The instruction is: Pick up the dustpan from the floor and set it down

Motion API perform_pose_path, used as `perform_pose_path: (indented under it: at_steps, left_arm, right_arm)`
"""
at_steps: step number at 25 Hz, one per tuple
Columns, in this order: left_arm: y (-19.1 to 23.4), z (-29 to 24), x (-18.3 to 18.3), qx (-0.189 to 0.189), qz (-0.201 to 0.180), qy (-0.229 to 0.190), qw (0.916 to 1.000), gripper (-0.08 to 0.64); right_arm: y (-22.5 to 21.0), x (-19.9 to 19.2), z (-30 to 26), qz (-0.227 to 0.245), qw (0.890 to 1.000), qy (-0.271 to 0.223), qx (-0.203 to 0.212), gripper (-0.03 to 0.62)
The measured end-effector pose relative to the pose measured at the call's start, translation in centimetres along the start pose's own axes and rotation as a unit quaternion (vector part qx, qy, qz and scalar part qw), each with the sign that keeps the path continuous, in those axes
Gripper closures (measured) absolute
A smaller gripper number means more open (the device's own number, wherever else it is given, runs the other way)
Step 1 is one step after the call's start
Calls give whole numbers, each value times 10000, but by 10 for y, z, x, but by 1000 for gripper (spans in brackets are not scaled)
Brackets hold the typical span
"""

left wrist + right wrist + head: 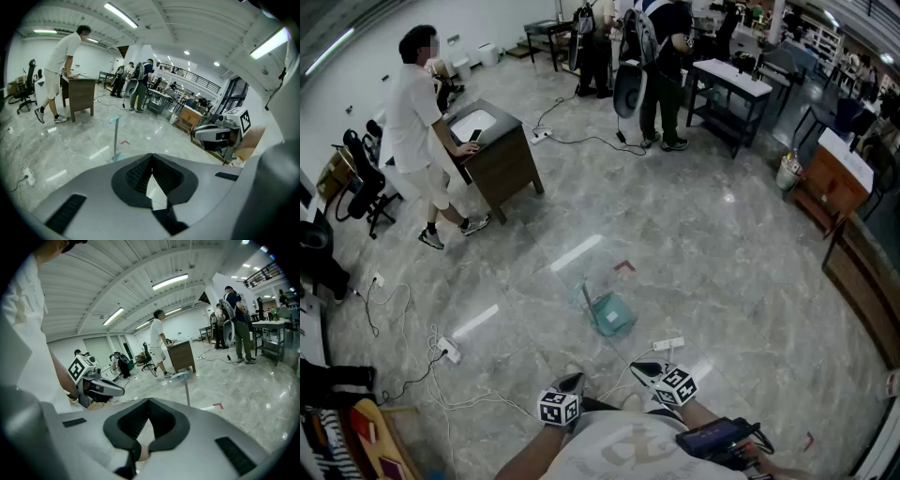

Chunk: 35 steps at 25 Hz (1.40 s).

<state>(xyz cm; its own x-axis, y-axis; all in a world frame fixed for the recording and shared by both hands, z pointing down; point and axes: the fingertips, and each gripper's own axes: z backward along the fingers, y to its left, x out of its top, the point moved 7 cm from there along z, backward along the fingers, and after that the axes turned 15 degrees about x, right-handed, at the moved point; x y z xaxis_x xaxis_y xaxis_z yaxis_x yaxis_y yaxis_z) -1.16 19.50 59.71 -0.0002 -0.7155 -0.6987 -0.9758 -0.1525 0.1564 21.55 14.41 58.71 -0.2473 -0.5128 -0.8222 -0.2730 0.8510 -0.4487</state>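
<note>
Ahead of both jaw pairs, well apart from them, the dustpan (609, 314) sits on the floor (722, 253), handle up. Your left gripper (151, 159) & right gripper (149, 400) are closed, nothing btwn. Pickup not started: approach, grab, set-down all left.

Dressed in a white short-sleeved cotton T-shirt (623, 452) with a faint pale print across the chest. Equipped with a matte grey, smooth-shelled left gripper (151, 174) and a matching grey right gripper (149, 420). Broad rounded bodies, black ribbed pads (136, 173) lining a dark heart-shaped hollow, black rectangular slots (65, 213) set into the shell at either side. Topped each with a white cube (560, 407) printed with black square markers.
</note>
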Motion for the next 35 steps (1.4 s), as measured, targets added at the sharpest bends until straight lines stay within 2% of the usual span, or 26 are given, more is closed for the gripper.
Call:
perform_pose_path:
  at_steps: [6,10,18,26,35]
  left_arm:
    - [-1,25,-13,16,-14,68,10000,548]
    - [7,25,-9,4,-22,0,10000,548]
    - [47,29,-9,136,241,-10,9996,548]
    - [96,22,4,23,289,77,9995,548]
    - [158,4,33,-238,138,-29,9996,548]
  right_arm:
    - [35,-12,1,-15,9999,106,113,575]
    - [26,-9,-4,-196,9997,31,-156,575]
    - [21,0,-24,-340,9991,-82,-255,575]
    - [17,23,-64,-503,9975,-104,-490,575]
    - [4,49,-99,-737,9897,-284,-1195,575]
